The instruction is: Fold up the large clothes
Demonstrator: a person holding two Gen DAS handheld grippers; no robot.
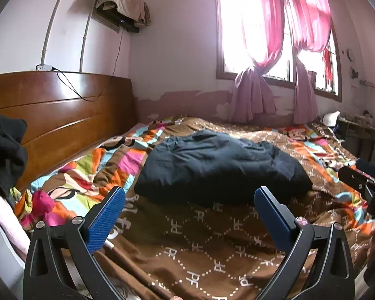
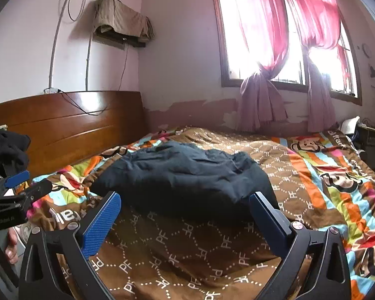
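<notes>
A dark navy garment (image 1: 220, 167) lies bunched in a rough folded heap in the middle of the bed; it also shows in the right wrist view (image 2: 185, 177). My left gripper (image 1: 190, 195) is open and empty, its blue pads wide apart just short of the garment's near edge. My right gripper (image 2: 185, 200) is open and empty, also just short of the near edge. The right gripper shows at the right edge of the left wrist view (image 1: 360, 175), and the left gripper at the left edge of the right wrist view (image 2: 17, 182).
The bed has a brown and striped cartoon quilt (image 1: 207, 245), also in the right wrist view (image 2: 312, 180). A wooden headboard (image 1: 57, 110) stands at the left. A pile of black clothes (image 1: 5, 150) sits at the left. A window with pink curtains (image 1: 275, 50) is behind the bed.
</notes>
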